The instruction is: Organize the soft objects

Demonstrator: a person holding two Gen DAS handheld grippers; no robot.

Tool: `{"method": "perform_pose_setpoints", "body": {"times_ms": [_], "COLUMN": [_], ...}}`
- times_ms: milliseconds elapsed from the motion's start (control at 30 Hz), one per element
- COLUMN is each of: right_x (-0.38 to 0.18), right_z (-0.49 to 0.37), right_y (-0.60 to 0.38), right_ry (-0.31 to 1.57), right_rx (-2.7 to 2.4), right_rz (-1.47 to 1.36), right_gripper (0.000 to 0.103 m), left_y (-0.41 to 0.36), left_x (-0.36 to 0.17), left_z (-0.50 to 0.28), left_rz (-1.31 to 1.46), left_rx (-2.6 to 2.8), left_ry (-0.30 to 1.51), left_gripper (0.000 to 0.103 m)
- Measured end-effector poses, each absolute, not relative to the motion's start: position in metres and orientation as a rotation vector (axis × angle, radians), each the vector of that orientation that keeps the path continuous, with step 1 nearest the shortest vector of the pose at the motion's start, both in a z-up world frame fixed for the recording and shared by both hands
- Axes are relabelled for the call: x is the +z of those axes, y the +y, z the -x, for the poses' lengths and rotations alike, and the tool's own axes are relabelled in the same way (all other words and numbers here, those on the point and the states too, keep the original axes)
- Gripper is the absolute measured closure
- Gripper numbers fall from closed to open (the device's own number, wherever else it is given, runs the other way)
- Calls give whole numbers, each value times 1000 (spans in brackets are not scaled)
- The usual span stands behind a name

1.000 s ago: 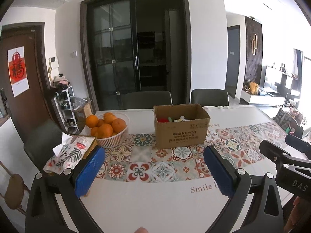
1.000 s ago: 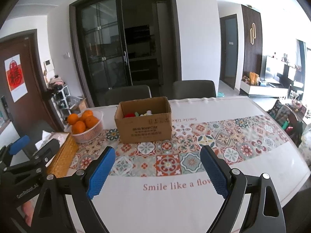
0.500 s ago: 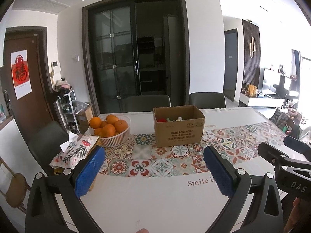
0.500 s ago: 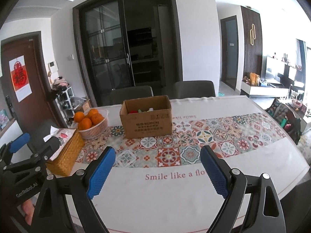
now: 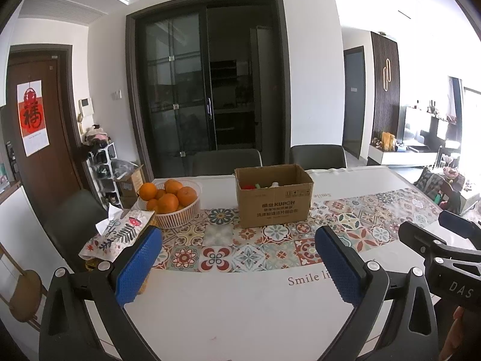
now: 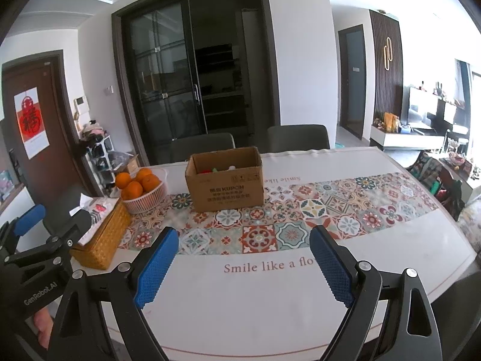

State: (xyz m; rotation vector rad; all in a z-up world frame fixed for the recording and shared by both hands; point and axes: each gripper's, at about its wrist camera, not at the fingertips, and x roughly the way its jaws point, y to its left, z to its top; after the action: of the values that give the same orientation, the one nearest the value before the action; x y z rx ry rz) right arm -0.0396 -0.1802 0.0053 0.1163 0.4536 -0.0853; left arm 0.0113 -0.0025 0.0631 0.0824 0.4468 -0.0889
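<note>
A cardboard box (image 5: 273, 198) stands open near the desk's (image 5: 240, 310) far edge, small soft things (image 5: 260, 185) inside. Beside it toward the left edge, a white basket (image 5: 177, 210) holds oranges (image 5: 168, 195). Left tongs (image 5: 237, 263) and right tongs (image 6: 243, 266) both gape apart, empty, above the near edge.
</note>
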Motion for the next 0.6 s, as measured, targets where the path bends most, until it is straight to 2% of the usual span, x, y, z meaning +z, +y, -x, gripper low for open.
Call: {"method": "perform_pose_setpoints", "body": {"times_ms": [600], "right_x": [6], "right_z": [45], "right_y": [-180], "right_ry": [445], "right_rx": [-87], "right_rz": [-112], "right_gripper": [13], "left_y": [-1], "left_x": [67], "left_z": [-9], "left_rz": [-89], "left_rx": [-93], "left_ry": [440], "left_gripper": [0]}}
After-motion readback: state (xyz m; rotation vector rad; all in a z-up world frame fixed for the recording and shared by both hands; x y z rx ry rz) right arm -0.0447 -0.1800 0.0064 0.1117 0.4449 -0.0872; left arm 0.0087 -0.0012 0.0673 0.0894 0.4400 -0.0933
